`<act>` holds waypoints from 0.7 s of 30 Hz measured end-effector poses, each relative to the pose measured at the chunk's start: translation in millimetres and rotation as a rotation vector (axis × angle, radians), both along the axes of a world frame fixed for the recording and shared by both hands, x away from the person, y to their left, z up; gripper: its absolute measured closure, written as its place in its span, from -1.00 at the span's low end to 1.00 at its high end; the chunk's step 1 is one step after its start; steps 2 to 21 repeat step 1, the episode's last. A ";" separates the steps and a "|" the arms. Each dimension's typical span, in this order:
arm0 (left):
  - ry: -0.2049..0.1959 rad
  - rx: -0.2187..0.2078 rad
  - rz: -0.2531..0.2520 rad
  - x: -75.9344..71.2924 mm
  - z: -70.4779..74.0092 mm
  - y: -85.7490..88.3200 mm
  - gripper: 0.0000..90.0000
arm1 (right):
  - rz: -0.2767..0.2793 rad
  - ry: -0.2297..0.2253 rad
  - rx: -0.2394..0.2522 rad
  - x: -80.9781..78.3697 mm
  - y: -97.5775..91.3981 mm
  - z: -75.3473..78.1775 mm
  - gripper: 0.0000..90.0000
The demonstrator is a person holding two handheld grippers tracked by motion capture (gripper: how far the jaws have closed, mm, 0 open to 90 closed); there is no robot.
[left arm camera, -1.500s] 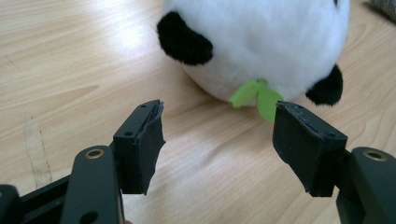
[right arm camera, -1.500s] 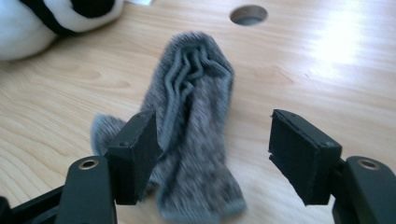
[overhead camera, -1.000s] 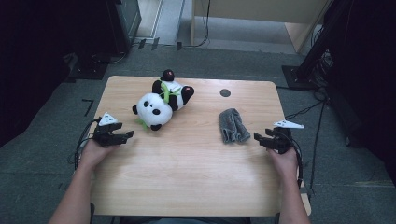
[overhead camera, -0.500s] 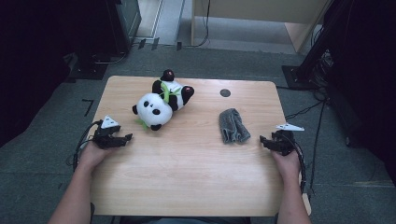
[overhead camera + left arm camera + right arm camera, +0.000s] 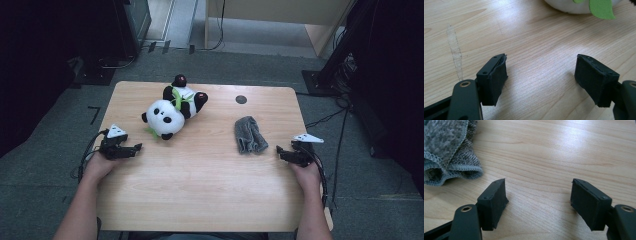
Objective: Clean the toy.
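A black-and-white plush panda (image 5: 172,109) with a green leaf (image 5: 600,8) lies on its back at the table's far left of centre. A folded grey towel (image 5: 248,135) rests right of centre; its hem (image 5: 447,150) sits just left of my right gripper. My left gripper (image 5: 134,149) rests low at the left edge, pointing right, open, jaws just opened wider with only bare wood (image 5: 541,70) between them. My right gripper (image 5: 281,152) sits at the right edge, pointing left, open, jaws also just widened, nothing between its pads (image 5: 586,202).
The wooden table (image 5: 200,195) has a round cable hole (image 5: 241,99) at the far right of centre. Dark stands and cables surround it on the grey carpet. Forearms enter from the bottom.
The right gripper has sunk a little toward the table's right edge. The left hand has stayed in place. Panda and towel have not moved.
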State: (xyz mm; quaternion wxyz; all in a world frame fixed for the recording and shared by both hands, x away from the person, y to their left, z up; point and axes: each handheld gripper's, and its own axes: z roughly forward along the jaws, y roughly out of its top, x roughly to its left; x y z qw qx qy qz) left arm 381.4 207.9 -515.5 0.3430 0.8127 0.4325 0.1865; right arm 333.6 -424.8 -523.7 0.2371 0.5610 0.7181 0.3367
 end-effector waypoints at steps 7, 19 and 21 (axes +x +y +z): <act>0.000 0.000 0.001 0.0 0.0 -0.1 -0.44 | -0.002 0.001 -0.001 0.1 0.3 0.0 -0.36; 0.000 0.000 0.001 0.0 0.0 -0.1 -0.44 | -0.002 0.001 -0.001 0.1 0.3 0.0 -0.36; 0.000 0.000 0.001 0.0 0.0 -0.1 -0.44 | -0.002 0.001 -0.001 0.1 0.3 0.0 -0.36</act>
